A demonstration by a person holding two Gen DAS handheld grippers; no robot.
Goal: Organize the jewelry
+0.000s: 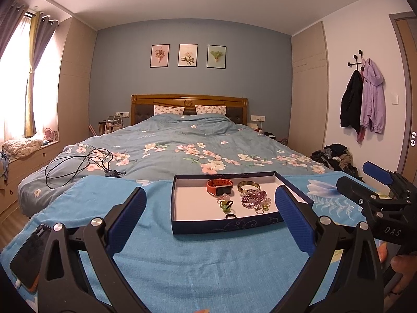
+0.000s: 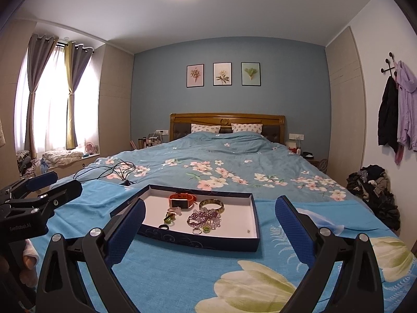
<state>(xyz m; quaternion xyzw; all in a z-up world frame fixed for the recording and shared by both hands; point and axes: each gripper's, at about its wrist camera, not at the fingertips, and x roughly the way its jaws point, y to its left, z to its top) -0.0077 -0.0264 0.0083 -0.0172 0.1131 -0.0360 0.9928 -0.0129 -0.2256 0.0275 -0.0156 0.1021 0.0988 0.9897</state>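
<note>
Both hand-held grippers, left and right, hover wide open and empty before a tray of jewelry on the bed.

You are in a home bedroom: a wide bed with a flowered blue cover and a wooden headboard, two pillows, three framed flower pictures, curtains at the window, and coats on wall hooks.
</note>
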